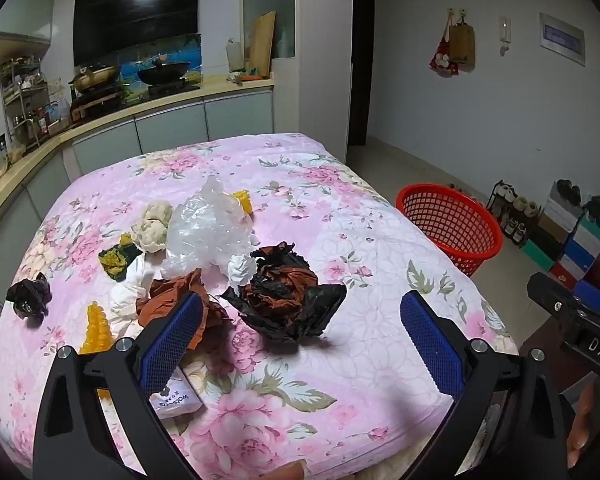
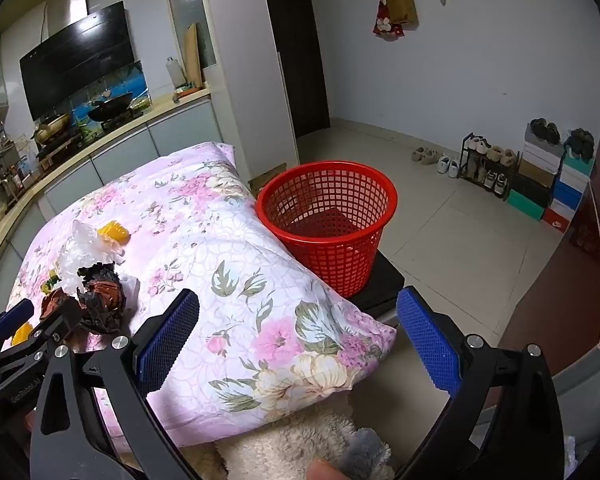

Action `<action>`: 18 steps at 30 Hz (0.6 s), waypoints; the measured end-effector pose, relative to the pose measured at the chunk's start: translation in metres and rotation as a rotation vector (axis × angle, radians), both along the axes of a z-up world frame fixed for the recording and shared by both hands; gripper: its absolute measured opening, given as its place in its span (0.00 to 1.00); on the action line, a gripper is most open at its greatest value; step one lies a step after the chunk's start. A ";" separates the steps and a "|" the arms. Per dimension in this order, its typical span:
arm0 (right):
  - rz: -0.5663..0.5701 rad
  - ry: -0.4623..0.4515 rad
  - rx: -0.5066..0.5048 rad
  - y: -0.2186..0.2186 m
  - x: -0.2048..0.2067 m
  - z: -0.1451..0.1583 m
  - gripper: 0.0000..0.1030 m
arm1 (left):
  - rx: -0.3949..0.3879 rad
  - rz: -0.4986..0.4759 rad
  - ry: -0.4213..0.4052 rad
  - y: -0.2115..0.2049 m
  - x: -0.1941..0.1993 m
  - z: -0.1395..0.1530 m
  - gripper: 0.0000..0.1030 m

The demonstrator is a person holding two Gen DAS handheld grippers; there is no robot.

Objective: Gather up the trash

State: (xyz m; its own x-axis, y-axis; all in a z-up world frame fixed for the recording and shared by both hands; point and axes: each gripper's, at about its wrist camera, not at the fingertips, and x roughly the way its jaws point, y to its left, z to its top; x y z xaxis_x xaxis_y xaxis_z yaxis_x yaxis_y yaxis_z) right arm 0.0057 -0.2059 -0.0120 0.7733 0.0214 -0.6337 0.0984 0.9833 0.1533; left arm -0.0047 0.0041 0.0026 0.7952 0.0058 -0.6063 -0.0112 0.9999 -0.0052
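Note:
Trash lies on a pink floral quilt (image 1: 340, 216): a crumpled black-and-brown paper ball (image 1: 288, 296), a clear plastic bag (image 1: 210, 228), a white paper wad (image 1: 242, 270), a brown wad (image 1: 172, 304), a dark wad (image 1: 30, 298) at the left, and yellow corn pieces (image 1: 96, 326). My left gripper (image 1: 300, 336) is open and empty, just short of the black-and-brown ball. My right gripper (image 2: 298, 340) is open and empty over the quilt's right corner (image 2: 260, 280). A red mesh basket (image 2: 328, 224) stands beside the quilt; it also shows in the left wrist view (image 1: 450, 226).
A white tissue packet (image 1: 178, 398) lies near my left finger. A cream lump (image 1: 154, 226) and a green-yellow piece (image 1: 118, 260) sit among the trash. A kitchen counter (image 1: 140, 108) runs behind. Shoes and boxes (image 2: 540, 172) line the right wall. A fluffy cloth (image 2: 284, 444) lies below the quilt.

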 end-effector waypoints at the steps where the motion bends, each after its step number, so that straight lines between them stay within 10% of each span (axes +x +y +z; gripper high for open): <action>1: 0.001 0.000 0.002 0.000 0.000 0.000 0.93 | 0.006 0.006 0.002 -0.002 0.001 -0.003 0.93; 18: 0.022 -0.025 0.000 0.007 -0.008 0.010 0.93 | 0.017 0.049 -0.001 0.012 -0.010 0.004 0.93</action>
State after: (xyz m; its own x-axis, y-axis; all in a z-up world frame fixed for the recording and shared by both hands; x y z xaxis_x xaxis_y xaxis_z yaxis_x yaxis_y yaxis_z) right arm -0.0026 -0.1986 -0.0022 0.7884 0.0392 -0.6139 0.0724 0.9851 0.1559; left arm -0.0146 0.0164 0.0061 0.7943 0.0551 -0.6050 -0.0606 0.9981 0.0114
